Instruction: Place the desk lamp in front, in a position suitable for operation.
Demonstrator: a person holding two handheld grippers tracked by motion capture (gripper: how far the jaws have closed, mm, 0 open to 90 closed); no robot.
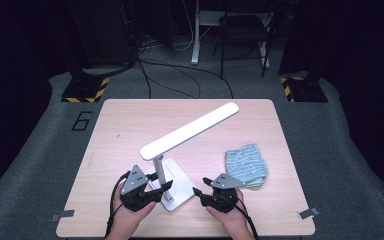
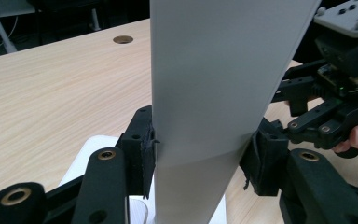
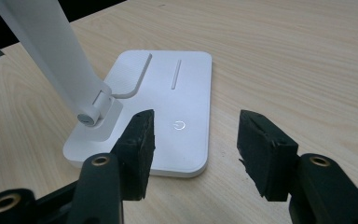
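1. the left gripper (image 1: 161, 191) is clamping its jaws on the upright stem (image 2: 214, 116) of the white desk lamp (image 1: 187, 134); in the left gripper view both pads are pressing the stem's edges.
2. the right gripper (image 3: 195, 142) is hovering low with jaws apart and nothing between them, pointing at the lamp base (image 3: 186, 88) near the power button (image 3: 180, 125).
3. the lamp is standing at the near middle of the table (image 1: 130, 120), its long head slanting up toward the far right, base flat on the wood.
4. step in hand, judging: steadying the stem while the right one is going for the base or the button.
5. doing it well: be keeping the left grip square so the stem isn't twisting; be bringing one right jaw tip straight down on the button ring, lightly, so the base isn't sliding.
6. risk: pushing off-centre could be tipping the base.
7. containers: none in view. a folded blue-green cloth (image 1: 246, 164) is lying just right of the right gripper, apart from the lamp.
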